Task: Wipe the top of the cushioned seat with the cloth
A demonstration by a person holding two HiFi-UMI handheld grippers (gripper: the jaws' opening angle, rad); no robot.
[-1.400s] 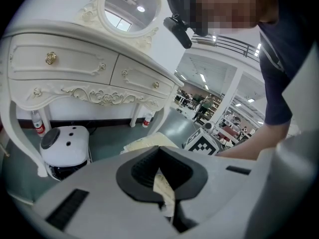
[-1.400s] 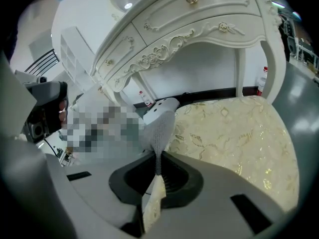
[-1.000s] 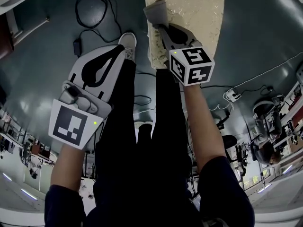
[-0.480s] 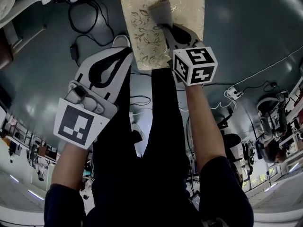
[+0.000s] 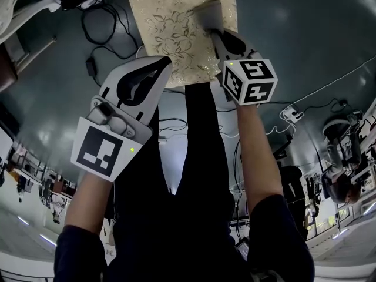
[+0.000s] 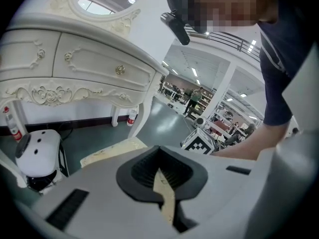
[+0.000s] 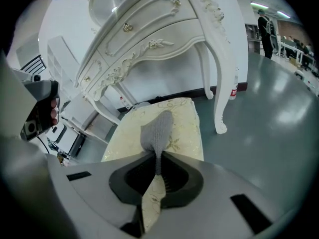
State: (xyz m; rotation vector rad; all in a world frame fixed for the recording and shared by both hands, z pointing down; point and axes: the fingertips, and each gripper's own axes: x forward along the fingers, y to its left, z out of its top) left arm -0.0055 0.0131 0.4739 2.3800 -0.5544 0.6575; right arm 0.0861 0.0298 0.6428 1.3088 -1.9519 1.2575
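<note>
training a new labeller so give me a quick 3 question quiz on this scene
1. Which hand-held gripper is shut on the cloth? A left, B right, C neither.
2. True or false: the left hand-held gripper holds a bottle.
3. Fill in: the cloth sits over the patterned, cushioned ____.

Key:
1. B, the right hand-held gripper.
2. False, nothing is between its jaws.
3. seat.
</note>
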